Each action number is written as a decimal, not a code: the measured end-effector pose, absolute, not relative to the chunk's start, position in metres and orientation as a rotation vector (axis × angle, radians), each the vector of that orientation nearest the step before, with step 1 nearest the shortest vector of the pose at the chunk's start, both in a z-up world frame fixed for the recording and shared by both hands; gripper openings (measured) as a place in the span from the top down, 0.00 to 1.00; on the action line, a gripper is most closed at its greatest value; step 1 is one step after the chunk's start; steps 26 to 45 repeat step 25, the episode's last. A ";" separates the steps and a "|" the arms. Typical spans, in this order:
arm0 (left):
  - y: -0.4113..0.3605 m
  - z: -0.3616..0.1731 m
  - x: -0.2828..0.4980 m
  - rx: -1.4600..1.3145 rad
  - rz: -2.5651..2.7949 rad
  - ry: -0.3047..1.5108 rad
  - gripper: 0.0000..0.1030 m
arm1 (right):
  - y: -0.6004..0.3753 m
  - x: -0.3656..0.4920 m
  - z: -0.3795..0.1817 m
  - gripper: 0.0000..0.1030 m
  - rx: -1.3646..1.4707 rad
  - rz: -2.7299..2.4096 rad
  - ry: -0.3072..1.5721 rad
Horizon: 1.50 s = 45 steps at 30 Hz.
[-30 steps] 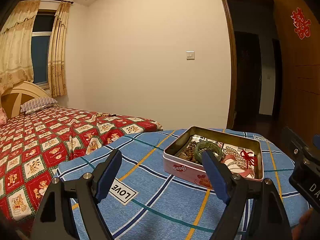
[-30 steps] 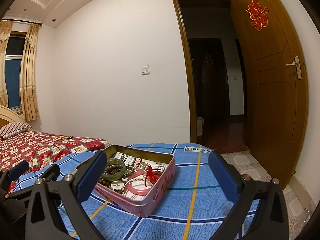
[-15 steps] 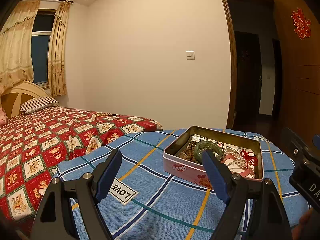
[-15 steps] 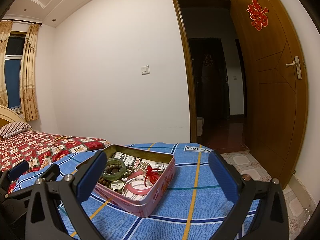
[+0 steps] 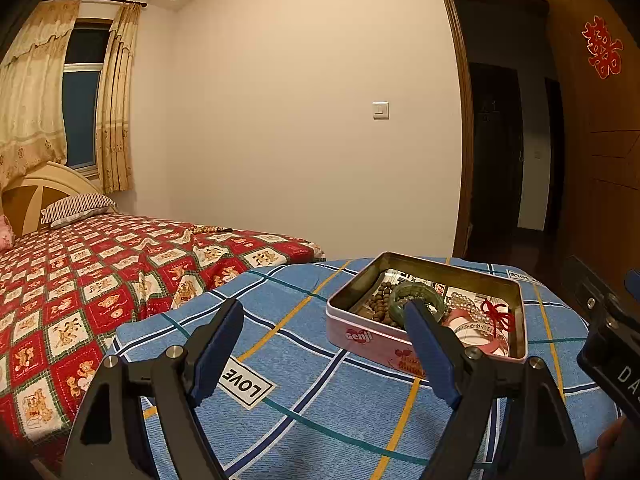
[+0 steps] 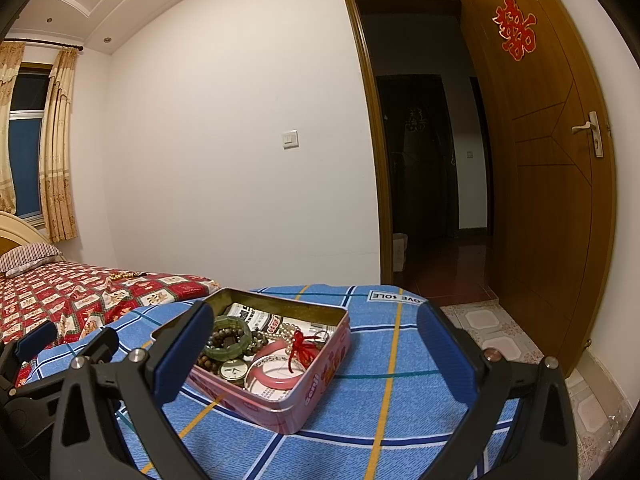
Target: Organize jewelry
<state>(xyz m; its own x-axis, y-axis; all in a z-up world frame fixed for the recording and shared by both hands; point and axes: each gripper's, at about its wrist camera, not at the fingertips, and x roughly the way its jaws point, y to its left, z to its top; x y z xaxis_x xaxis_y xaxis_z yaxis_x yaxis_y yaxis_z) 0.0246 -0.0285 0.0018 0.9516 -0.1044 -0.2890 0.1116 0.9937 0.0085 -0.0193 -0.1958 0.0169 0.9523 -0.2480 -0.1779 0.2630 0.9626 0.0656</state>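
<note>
Blue pads line both pairs of jaws, and both pairs stand spread wide with nothing between them. Your left gripper [image 5: 324,320] hangs above the blue plaid cloth [image 5: 304,384], its right finger crossing in front of the near wall of the pink tin [image 5: 360,334] in that view; whether it touches the tin you cannot tell. Your right gripper [image 6: 316,324] also hovers over the cloth, and its wrist view frames the tin [image 6: 304,396] between the two fingers, nearer the left one.

The tin sits open on the cloth and holds the jewelry in a heap: a green bangle [image 6: 232,334] lying on brown wooden beads [image 6: 210,362], a watch face [image 6: 234,369] toward the near side, a pink bangle [image 6: 272,378] beside it, a string of pearls [image 6: 286,330] and a red knotted cord [image 6: 301,346] over the pink bangle. Printed paper lines the bottom.

A white label reading LOVE [image 5: 244,384] lies on the cloth just in front of your left gripper. Beyond the cloth is a bed with a red patterned cover [image 5: 80,280], and to the right an open wooden door [image 6: 552,160] with a red paper cutting.
</note>
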 end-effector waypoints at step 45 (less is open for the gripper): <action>-0.036 0.001 0.027 0.023 -0.125 0.318 0.13 | -0.201 -0.017 0.012 0.00 0.107 -0.275 0.197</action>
